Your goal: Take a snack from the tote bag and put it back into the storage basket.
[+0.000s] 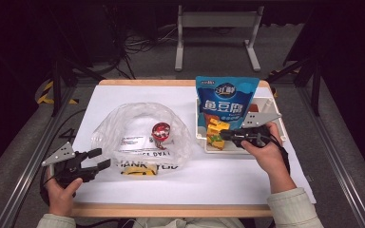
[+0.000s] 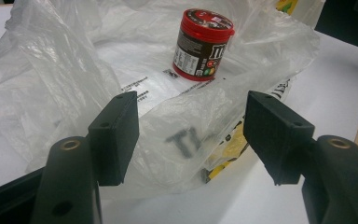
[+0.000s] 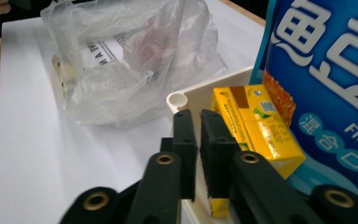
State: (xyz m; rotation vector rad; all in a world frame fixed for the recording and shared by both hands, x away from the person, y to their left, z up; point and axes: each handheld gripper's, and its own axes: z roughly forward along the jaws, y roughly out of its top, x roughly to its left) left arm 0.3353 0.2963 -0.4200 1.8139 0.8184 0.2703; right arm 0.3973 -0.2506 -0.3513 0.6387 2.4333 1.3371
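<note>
Yellow box [image 3: 256, 126] in the white tray [image 1: 273, 103] lies just right of the right hand-held gripper [image 3: 199, 122], jaws nearly clenched on the tray wall. Left hand-held gripper [image 2: 191, 135] is held released before the plastic bag [image 2: 51, 84]

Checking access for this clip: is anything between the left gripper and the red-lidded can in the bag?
Yes. The can stands inside the clear plastic bag, and a crumpled fold of the bag lies between it and the open left gripper.
</note>
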